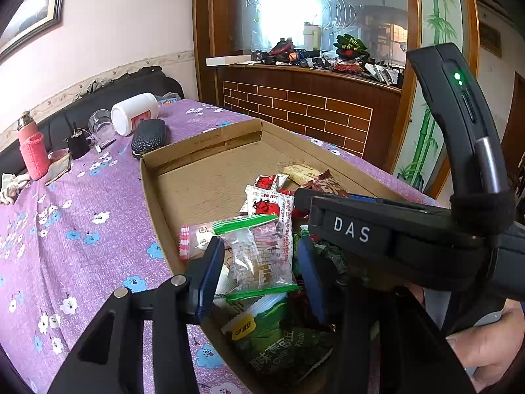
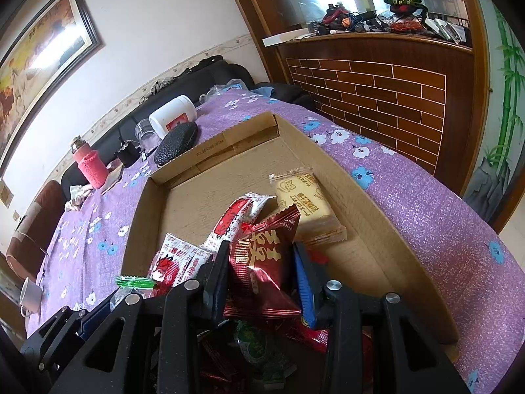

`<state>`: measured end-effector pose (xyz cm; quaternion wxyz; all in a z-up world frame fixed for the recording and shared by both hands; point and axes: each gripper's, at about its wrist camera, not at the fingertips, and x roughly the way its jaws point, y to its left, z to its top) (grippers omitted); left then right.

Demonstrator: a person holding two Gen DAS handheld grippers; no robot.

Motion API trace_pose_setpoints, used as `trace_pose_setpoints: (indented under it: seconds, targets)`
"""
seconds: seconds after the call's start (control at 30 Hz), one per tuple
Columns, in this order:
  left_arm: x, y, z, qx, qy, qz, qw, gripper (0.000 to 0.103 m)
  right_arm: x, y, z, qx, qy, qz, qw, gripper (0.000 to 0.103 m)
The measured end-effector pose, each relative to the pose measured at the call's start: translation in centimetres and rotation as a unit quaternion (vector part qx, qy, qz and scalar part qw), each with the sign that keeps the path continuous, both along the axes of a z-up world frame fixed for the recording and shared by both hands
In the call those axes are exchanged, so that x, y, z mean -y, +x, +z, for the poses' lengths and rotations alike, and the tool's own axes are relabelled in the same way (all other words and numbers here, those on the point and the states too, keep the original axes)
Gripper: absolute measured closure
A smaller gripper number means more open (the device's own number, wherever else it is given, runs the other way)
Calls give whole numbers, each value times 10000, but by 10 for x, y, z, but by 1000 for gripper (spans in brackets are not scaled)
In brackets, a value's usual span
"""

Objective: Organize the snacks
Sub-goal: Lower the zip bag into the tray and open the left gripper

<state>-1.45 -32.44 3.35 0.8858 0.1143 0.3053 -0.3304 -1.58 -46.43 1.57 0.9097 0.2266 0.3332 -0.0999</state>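
A cream wall (image 2: 157,32) with a patterned border strip fills the upper left of both views, and a dark-framed painting (image 2: 42,55) is hung on it. Below it a black sofa (image 2: 210,69) is set along the wall. In the upper right, a wooden partition (image 2: 377,82) with a brick-pattern front is topped by a cluttered ledge (image 2: 377,31), behind which bright light is glared through glass (image 1: 288,6). A bamboo mural (image 1: 436,23) is painted at far right.

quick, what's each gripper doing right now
Left gripper: closed on the clear green-edged packet, over the box.
Right gripper: closed on the red foil packet.
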Motion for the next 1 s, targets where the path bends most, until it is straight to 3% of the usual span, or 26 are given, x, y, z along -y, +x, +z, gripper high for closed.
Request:
trace_pose_setpoints:
  seconds: [0.77,1.0]
  targets:
    - [-1,1,2,26,4,22,10000,46,-2,-4,4,87,-62,-32,9999,63]
    - [-2,0,3,100,-16,-6,9999,37,-4,-5,6,109,-174,-85,9998,59]
